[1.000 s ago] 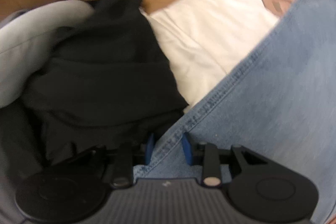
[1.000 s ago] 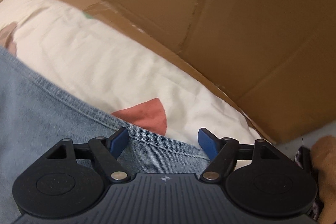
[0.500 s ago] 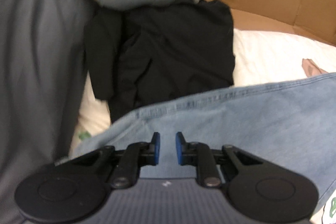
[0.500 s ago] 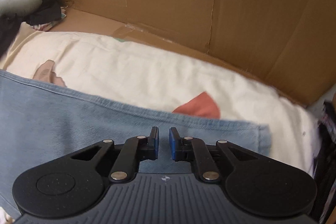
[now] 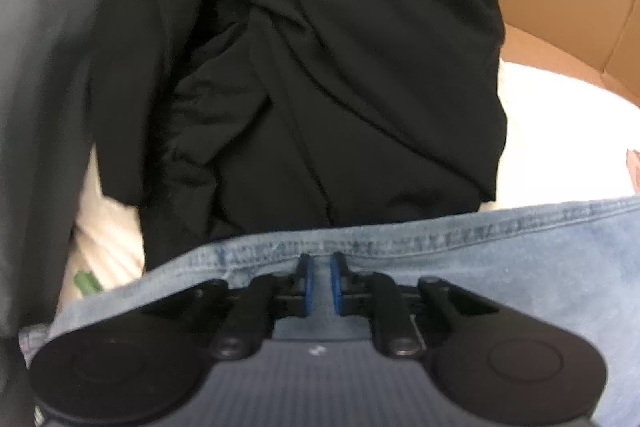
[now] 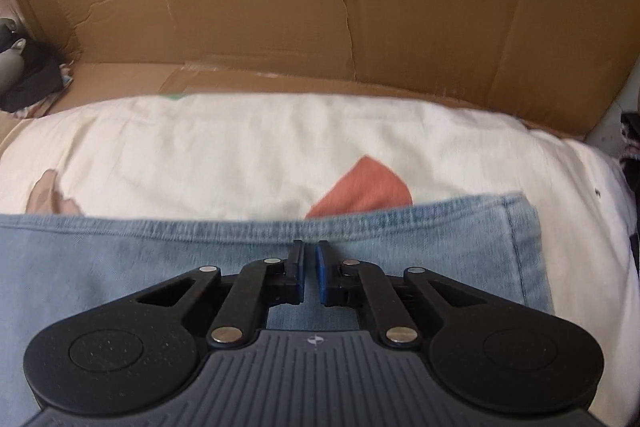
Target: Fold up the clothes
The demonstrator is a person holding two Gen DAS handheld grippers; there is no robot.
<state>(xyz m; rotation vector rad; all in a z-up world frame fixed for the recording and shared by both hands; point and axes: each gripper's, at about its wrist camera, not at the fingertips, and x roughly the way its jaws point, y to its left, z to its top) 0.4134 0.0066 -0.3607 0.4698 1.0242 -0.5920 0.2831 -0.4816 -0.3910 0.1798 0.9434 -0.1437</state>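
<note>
Light blue jeans lie across a cream sheet, their stitched hem running side to side. In the left wrist view my left gripper sits at that hem, its jaws closing to a narrow gap with denim pinched between the blue pads. The right wrist view shows the other end of the jeans, its corner at the right. My right gripper is just behind the hem there, jaws closing and nearly together, with denim between the pads.
A crumpled black garment lies just beyond the hem on the left, with grey cloth beside it. Brown cardboard walls stand behind the cream sheet, which carries a red patch.
Both grippers rolled level with the hem. The right jaws went from wide open to nearly together on the denim. The left jaws narrowed and moved along the hem toward the black garment.
</note>
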